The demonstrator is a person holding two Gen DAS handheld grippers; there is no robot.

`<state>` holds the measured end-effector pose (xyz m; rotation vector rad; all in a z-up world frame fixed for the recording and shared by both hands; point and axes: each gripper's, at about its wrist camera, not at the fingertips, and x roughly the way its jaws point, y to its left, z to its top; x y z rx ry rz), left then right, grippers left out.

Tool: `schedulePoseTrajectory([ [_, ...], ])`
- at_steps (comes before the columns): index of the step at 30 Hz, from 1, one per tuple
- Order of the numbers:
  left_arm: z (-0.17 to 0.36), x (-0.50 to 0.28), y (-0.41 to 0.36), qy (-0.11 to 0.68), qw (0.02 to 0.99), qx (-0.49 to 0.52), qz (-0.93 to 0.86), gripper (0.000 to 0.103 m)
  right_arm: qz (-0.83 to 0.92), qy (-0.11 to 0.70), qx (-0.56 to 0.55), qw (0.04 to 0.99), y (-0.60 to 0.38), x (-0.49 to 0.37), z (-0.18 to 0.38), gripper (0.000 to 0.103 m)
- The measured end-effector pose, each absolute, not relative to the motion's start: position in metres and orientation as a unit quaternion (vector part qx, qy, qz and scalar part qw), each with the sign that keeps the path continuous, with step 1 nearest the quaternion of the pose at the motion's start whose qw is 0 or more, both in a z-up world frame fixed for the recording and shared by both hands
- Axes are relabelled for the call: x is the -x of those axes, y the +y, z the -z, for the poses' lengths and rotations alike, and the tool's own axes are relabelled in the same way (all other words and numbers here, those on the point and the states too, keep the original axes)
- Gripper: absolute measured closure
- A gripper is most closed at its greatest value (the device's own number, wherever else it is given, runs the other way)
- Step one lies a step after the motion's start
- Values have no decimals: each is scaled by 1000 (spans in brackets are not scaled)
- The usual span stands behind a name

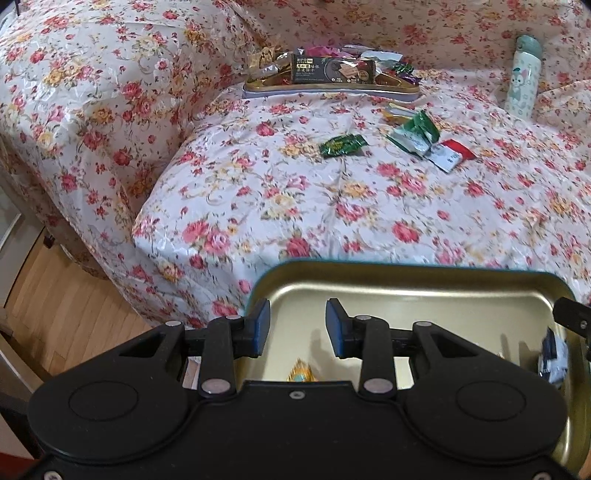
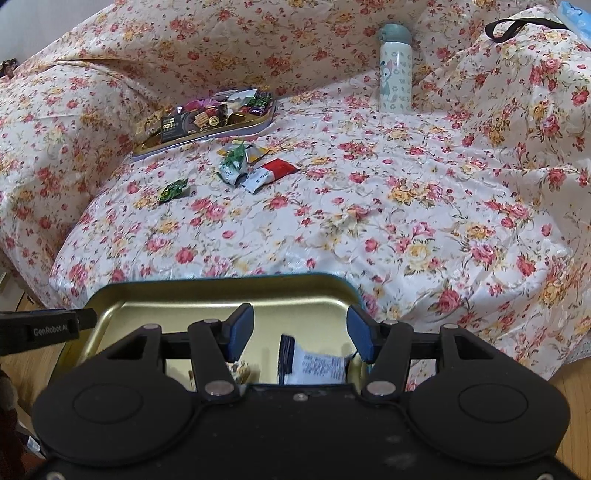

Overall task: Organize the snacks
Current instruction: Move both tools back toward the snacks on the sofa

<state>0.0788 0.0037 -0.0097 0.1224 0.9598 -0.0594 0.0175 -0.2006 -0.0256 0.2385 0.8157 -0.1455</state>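
Note:
A gold tin tray with a teal rim lies at the sofa's near edge, also in the right wrist view. My left gripper is open above it, over a gold-wrapped candy. My right gripper is open above a white and dark blue packet in the tray. Loose snacks lie on the cushion: a green candy, green-white packets and a red-white packet. A second tin at the back is heaped with snacks.
A floral cover drapes the whole sofa. A pale green bottle stands upright at the back right, also in the right wrist view. Wooden floor shows at the lower left. A black strap lies at the top right.

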Motion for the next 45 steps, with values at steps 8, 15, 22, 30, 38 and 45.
schedulePoseTrajectory([
  [8, 12, -112, 0, 463, 882, -75, 39, 59, 68, 409, -111, 903, -203, -49, 24, 44],
  [15, 20, -147, -4, 473, 876, -84, 43, 58, 66, 422, -105, 898, -206, -83, 25, 43],
  [22, 33, -184, -8, 485, 869, -86, 47, 58, 64, 436, -96, 892, -207, -122, 31, 43],
  [30, 42, -225, -11, 482, 870, -85, 55, 58, 60, 451, -89, 886, -207, -158, 42, 43],
  [38, 43, -256, -20, 459, 877, -97, 101, 58, 61, 456, -84, 884, -209, -185, 49, 43],
  [45, 47, -269, -31, 440, 880, -120, 133, 58, 66, 459, -78, 882, -211, -202, 56, 43],
])
